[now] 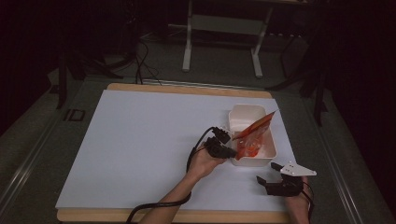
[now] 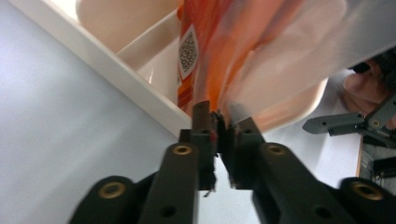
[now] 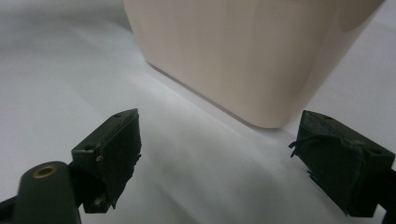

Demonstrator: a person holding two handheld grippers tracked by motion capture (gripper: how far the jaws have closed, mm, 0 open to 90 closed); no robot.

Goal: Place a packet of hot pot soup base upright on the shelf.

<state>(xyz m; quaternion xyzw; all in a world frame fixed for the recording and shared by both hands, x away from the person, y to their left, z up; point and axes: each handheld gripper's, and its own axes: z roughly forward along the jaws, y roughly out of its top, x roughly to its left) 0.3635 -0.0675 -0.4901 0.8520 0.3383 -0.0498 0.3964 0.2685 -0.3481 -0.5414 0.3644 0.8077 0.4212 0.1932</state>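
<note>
Left claw [image 2: 219, 140] pinches orange packet [image 1: 252, 135] over tub [image 1: 268, 158] rim.

Tongs [image 2: 223, 140] pinch the orange packet [image 2: 210, 56] — over the white tub [image 2: 140, 88].

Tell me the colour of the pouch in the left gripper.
Orange pouch, with a white QR label; the left gripper view shows it best.

My white sheet [image 1: 140, 144] covers the wooden tabletop [image 1: 187, 88], and past its far edge I see a pale metal stand [image 1: 224, 28] on dark floor
</note>
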